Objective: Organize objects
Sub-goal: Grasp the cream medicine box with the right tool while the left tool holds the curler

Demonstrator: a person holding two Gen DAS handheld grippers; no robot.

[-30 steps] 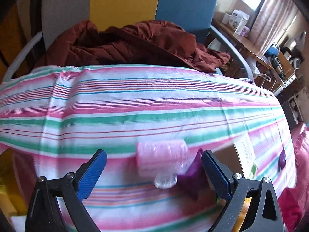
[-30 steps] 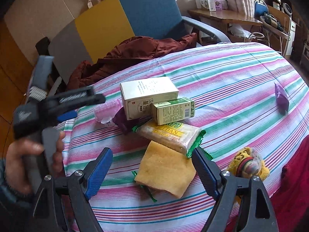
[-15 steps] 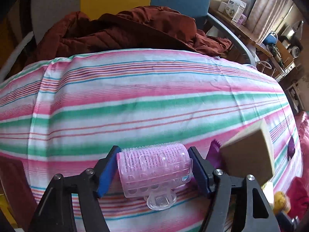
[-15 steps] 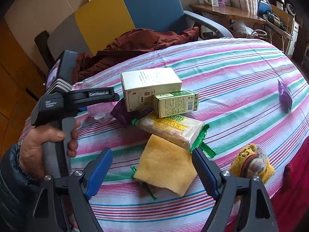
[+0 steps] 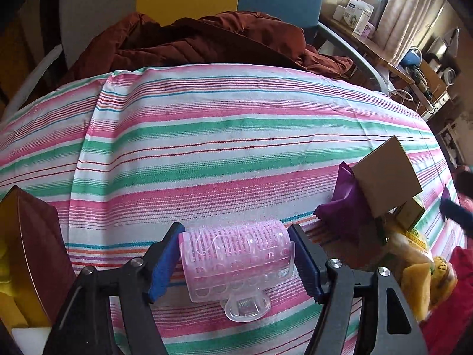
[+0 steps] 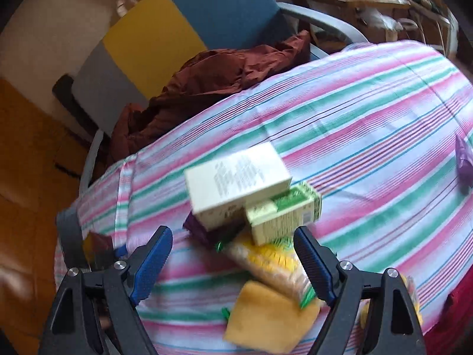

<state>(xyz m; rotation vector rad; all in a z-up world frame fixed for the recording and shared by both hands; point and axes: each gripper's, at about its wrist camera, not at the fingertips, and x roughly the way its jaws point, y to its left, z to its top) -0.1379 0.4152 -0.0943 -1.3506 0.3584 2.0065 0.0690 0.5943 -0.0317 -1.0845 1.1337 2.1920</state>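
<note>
Gripping the pink hair roller from both ends, the left gripper points out level over the striped tablecloth, its blue pads pressed flat against the roller's sides. The roller lies crosswise between the fingers, its clear plastic clip hanging toward the camera. Whether it touches the cloth or sits just above it cannot be told.

To the right of the roller, a purple packet lies partly under a tilted cardboard box, with a smaller green box and a yellow snack pack beside it.

The right gripper hangs over the same heap with its jaws spread wide and nothing between them. It is angled downward toward the table, and its view is blurred. Between its pads sit a white box, the green box leaning against it, the snack pack and a yellow sponge nearest the camera. A second purple packet lies well apart at the right edge. A brown jacket is heaped on the chair behind the table.
</note>
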